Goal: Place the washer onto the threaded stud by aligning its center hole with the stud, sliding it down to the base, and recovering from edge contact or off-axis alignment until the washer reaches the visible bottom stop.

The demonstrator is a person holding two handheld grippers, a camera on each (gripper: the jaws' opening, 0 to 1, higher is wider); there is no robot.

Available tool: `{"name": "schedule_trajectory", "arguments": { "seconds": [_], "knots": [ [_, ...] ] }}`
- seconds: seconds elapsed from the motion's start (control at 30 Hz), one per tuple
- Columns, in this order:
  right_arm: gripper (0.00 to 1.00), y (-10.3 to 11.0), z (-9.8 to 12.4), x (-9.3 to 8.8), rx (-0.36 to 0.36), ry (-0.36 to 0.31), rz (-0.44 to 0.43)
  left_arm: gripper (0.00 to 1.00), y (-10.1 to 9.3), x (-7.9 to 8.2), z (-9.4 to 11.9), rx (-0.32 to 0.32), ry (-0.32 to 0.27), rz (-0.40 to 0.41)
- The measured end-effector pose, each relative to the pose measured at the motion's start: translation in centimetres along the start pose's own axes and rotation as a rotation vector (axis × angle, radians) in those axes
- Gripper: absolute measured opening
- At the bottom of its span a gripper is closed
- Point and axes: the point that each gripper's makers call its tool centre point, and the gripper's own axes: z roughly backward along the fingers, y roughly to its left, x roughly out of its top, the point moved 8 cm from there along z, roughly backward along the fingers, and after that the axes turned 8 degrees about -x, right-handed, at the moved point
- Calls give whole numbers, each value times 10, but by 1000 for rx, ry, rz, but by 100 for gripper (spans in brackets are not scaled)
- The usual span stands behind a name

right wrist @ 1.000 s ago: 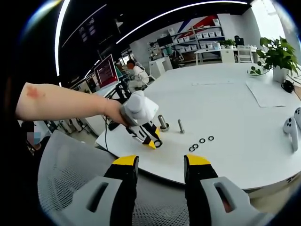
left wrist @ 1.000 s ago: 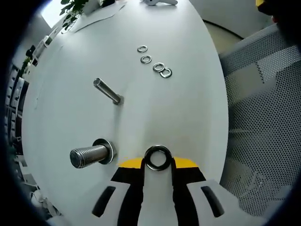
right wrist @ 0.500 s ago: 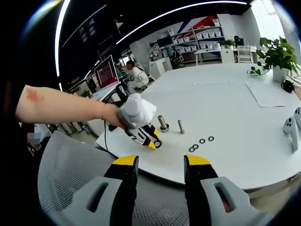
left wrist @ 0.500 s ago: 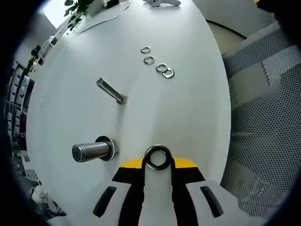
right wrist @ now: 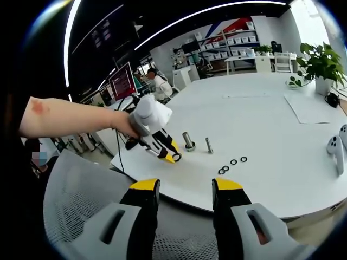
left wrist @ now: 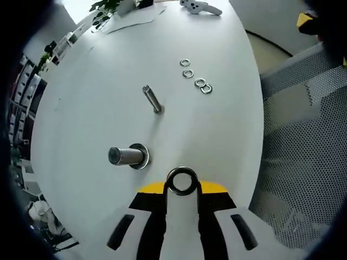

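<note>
At the left tool (left wrist: 182,187) tip: washer (left wrist: 182,181) pinched flat, hole exposed for threading | thick stud (left wrist: 129,156) just ahead-left | right tool (right wrist: 181,189) parted, idle over the counter (right wrist: 282,157) edge

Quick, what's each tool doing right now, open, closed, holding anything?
Left tool: closed on a washer, above the table.
Right tool: open, holding nothing.

No readable text, labels, brands or numbers on anything.
</note>
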Motion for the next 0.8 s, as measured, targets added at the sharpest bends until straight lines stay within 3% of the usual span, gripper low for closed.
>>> {"name": "schedule_trajectory", "arguments": {
  "seconds": [0.33, 0.67, 0.8],
  "knots": [
    [41, 0, 0, 0, -4, -5, -3, 19, 14, 9, 20, 21, -30, 17],
    [41, -1, 1, 0, -10, -9, -8, 19, 16, 16, 32, 33, -45, -14],
    [41, -1, 0, 1, -13, -13, -10, 19, 21, 21, 38, 43, -87, 12]
  ]
}}
